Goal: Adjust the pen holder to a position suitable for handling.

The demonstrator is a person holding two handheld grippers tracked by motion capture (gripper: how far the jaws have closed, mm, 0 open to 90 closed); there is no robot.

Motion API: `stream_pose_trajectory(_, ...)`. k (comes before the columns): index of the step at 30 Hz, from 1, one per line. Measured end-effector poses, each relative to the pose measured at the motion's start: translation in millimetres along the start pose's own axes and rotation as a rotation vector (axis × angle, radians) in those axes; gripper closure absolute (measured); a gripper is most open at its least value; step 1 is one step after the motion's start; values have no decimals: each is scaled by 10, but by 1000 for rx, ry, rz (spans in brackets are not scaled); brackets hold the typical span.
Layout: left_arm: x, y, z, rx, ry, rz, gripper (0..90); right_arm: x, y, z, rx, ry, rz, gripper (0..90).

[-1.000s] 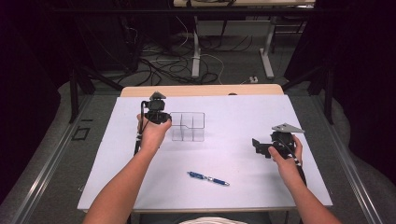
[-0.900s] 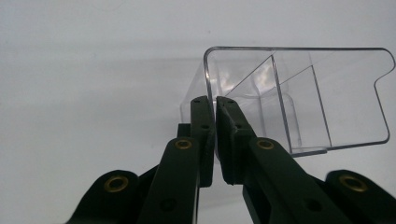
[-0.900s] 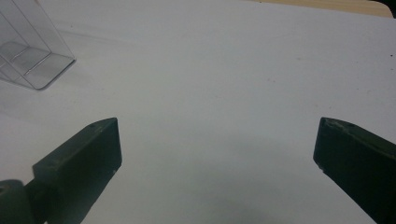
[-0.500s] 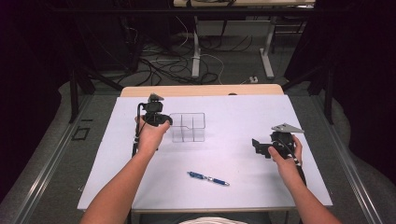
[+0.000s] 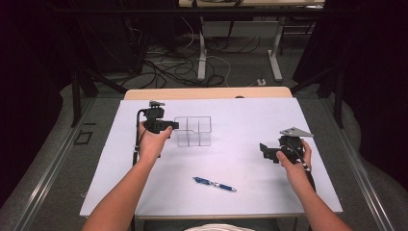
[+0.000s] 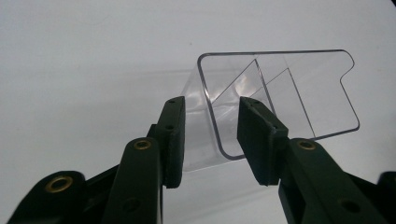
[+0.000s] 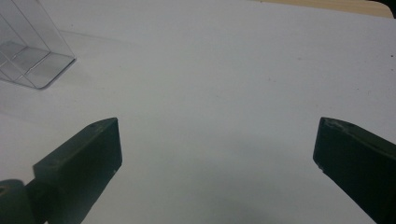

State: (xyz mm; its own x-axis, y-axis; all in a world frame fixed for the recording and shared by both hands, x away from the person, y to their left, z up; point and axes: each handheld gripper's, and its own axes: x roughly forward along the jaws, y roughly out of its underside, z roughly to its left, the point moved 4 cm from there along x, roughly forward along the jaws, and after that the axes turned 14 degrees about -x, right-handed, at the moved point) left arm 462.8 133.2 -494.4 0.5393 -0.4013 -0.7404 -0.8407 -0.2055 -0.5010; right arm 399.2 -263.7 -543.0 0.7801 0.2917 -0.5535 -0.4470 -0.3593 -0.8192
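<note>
In the high view we see the left gripper [image 5: 174, 126] at about ten o'clock on the white table cover [image 5: 240, 115], its tips at the left wall of the clear divided box [image 5: 193, 131], which stands upright just left of the table's middle, toward twelve o'clock. In the left gripper view our left claw [image 6: 210, 135] is narrowed around that box [image 6: 280, 93]: one jaw sits outside the near wall, the other inside the rim, with the clear wall between them. Whether the pads actually press the plastic, we cannot tell; a slim gap seems to show beside each pad.

We hold the right gripper [image 5: 264, 150] at about three o'clock, well apart from the box, pointing toward nine o'clock. In the right gripper view this claw [image 7: 217, 140] stands wide, bare white cover between its jaws, and a corner of the box [image 7: 32, 56] shows at ten o'clock.

A blue pen [image 5: 214, 184] lies flat at six o'clock, between the two forearms, touching neither gripper.
</note>
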Motion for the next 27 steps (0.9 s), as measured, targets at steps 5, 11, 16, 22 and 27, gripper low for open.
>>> stream_pose_trajectory(5,-36,22,74,-5,22,-17,558,4,-2,1,-5,-3,-4,10)
stream_pose_trajectory(11,-100,46,148,-5,56,-54,496,5,-4,9,-3,-2,-2,11)
stream_pose_trajectory(16,-123,88,203,7,79,-81,440,7,-1,8,-8,-2,1,11)
stream_pose_trajectory(22,-146,127,270,63,88,-110,360,3,-6,14,-8,0,-2,11)
stream_pose_trajectory(27,-180,155,317,115,90,-111,318,3,-10,16,-7,-1,-1,11)
